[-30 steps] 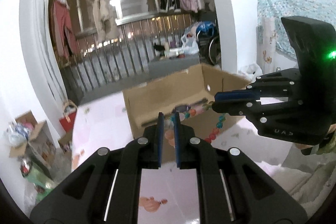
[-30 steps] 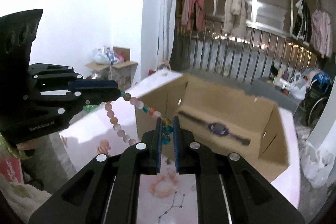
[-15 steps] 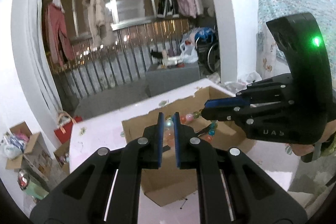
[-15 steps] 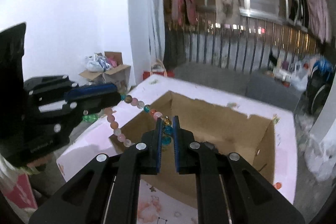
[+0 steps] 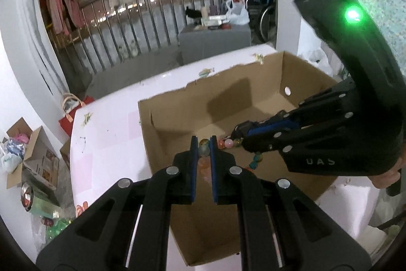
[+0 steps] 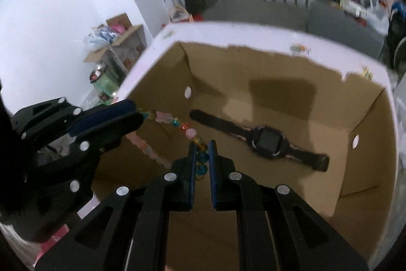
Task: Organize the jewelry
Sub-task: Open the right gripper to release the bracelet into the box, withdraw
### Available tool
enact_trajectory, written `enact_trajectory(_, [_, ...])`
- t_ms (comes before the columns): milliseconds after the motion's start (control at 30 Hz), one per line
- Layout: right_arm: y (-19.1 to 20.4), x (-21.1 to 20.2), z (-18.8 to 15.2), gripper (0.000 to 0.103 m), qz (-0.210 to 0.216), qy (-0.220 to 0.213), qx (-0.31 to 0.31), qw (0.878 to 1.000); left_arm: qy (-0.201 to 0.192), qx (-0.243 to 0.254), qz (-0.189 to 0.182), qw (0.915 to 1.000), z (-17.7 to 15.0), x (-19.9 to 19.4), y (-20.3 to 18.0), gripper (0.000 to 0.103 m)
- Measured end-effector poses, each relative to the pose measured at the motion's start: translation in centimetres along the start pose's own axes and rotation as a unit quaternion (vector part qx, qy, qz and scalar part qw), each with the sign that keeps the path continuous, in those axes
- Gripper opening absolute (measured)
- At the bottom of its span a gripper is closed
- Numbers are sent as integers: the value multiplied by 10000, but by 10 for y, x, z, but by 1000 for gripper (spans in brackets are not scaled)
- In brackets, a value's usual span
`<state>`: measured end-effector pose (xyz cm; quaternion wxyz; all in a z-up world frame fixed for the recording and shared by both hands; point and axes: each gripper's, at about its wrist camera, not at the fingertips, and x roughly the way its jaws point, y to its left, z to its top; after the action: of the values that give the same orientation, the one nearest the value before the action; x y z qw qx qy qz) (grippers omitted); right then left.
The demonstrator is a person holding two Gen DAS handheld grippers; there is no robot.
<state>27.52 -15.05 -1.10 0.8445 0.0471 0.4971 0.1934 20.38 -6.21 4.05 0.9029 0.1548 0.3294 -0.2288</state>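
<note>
I've got the bead bracelet (image 6: 177, 125) strung between my two tools, right over the open cardboard box (image 6: 368, 144). My right gripper (image 6: 202, 156) is clenched on one stretch of it: amber and teal beads sit pinched between the blue pads, and the strand runs off toward ten o'clock in the right wrist view, pink and red beads in a line, up to my left gripper (image 6: 140, 113), which comes in from nine o'clock and bites the other end. A second run of pale pink beads sags below, from the left tool down toward seven o'clock of the strand.

Over in the left wrist view, my left gripper (image 5: 203, 147) is clamped on a greenish bead, more orange and pink ones blurred beneath it. The bracelet (image 5: 228, 144) trails toward three o'clock, where my right gripper (image 5: 241, 137) reaches in, its jaws closed on the beads; a few teal and orange ones dangle below its tip. A green light (image 5: 351, 14) glows on that tool's body at one o'clock.

Down on the box floor lies a black watch (image 6: 266, 141), strap stretched flat from ten o'clock to four o'clock, face up, apart from the beads. The box sits on a white table (image 5: 109, 144).
</note>
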Motion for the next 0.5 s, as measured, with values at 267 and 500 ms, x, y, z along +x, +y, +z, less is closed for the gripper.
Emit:
enact_trajectory(267, [-14, 18, -4, 10, 192, 342, 459, 9982, 121, 46, 156, 9998, 0, 2, 1, 18])
enact_trajectory(500, [-12, -4, -9, 11, 71, -26, 287, 9996, -143, -105, 162, 9997, 2, -15, 3, 18])
